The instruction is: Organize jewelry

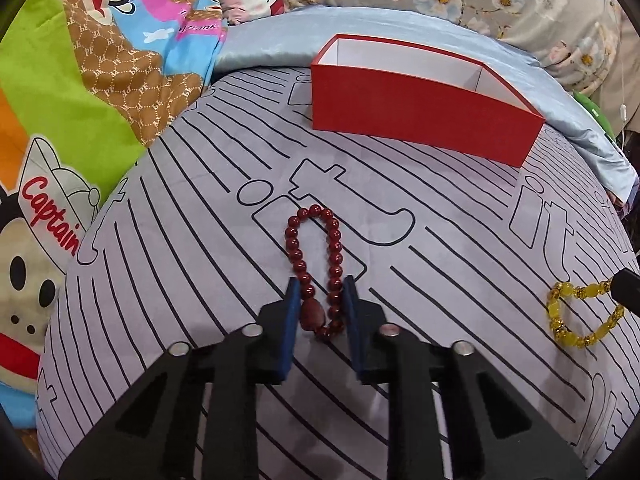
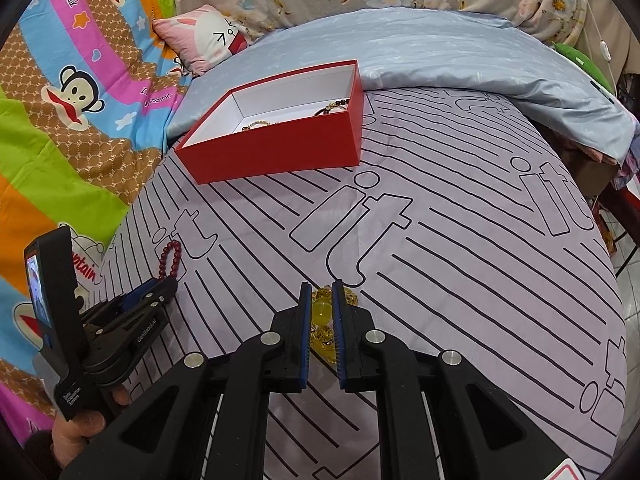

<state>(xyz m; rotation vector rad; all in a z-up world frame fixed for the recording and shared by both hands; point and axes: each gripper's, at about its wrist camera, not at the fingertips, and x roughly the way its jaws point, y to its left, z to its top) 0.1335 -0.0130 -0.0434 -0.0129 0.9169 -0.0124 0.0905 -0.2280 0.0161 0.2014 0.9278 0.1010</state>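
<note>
A dark red bead bracelet (image 1: 334, 236) lies on the grey striped bedsheet, and my left gripper (image 1: 320, 284) is shut on its near end, both strands squeezed between the blue pads. To the right, a yellow bead bracelet (image 1: 560, 292) rests on the sheet with my right gripper (image 1: 626, 288) at its far end. In the right wrist view my right gripper (image 2: 322, 286) is shut on the yellow bracelet (image 2: 322, 308), one bead showing between the pads. My left gripper (image 2: 168, 282) sits at the left by the red bracelet (image 2: 163, 260). An open red box (image 2: 280, 148) behind holds a few jewelry pieces (image 2: 256, 124).
The red box (image 1: 400, 108) stands at the back of the striped sheet (image 1: 200, 280). A pale blue quilt (image 2: 440, 52) lies behind it, a bright cartoon blanket (image 1: 80, 80) at the left. A hand (image 2: 76, 436) holds the left gripper. The bed's edge drops at the right.
</note>
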